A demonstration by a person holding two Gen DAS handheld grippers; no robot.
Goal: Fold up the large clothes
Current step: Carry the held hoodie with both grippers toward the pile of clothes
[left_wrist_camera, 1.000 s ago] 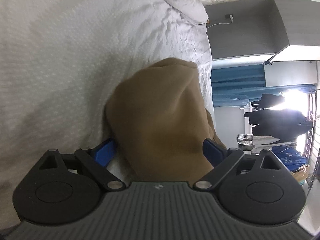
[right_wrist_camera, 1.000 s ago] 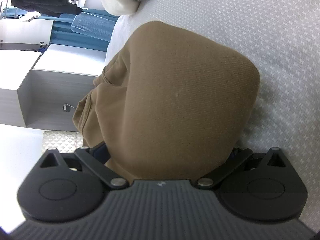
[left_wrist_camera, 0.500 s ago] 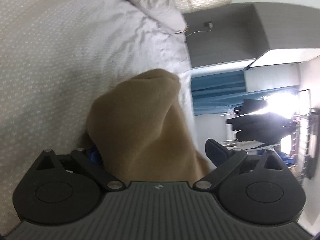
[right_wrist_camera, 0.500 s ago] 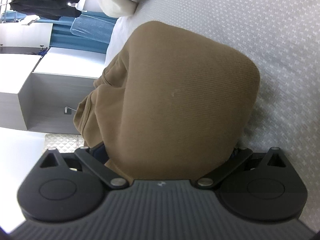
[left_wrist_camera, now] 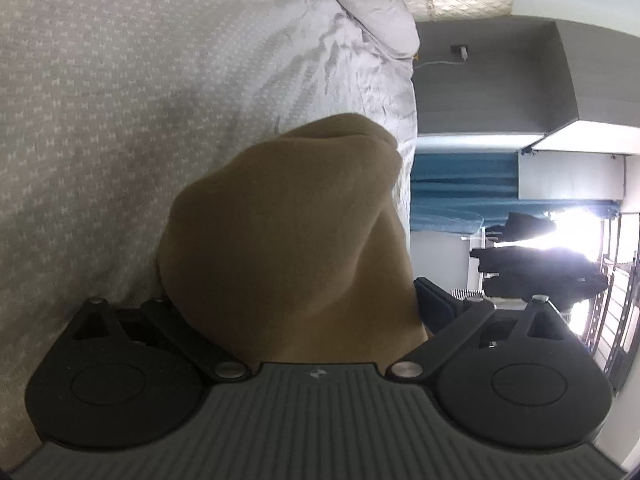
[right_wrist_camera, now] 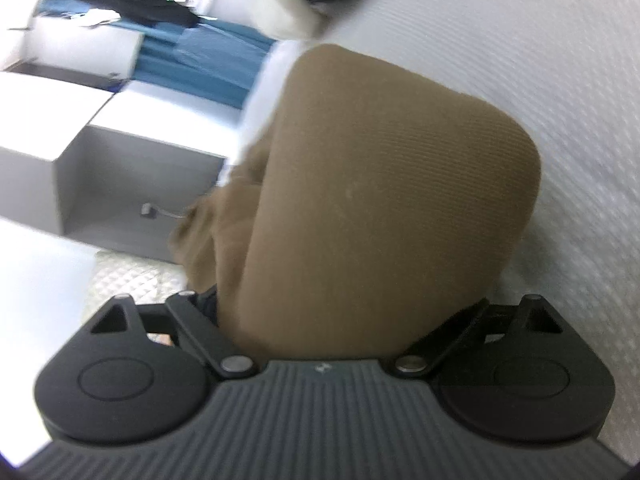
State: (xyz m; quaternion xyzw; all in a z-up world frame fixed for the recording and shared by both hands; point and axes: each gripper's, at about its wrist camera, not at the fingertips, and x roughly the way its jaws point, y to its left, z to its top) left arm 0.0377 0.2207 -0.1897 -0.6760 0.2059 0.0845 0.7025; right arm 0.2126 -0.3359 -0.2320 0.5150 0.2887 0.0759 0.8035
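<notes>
My right claw [right_wrist_camera: 348,312] has just been easing its jaws in around the soft, floppy brown garment [right_wrist_camera: 384,208] bunched between them on the bed [right_wrist_camera: 560,60], left claw [left_wrist_camera: 296,300] likewise wide around it, so I'd pinch folded edges.

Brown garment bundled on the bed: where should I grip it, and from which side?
Probably take the brown garment across its near end, one finger on each side, coming in low over the bedspread. It is a rounded bundle, with loose layers bunched toward the bed's edge.
</notes>
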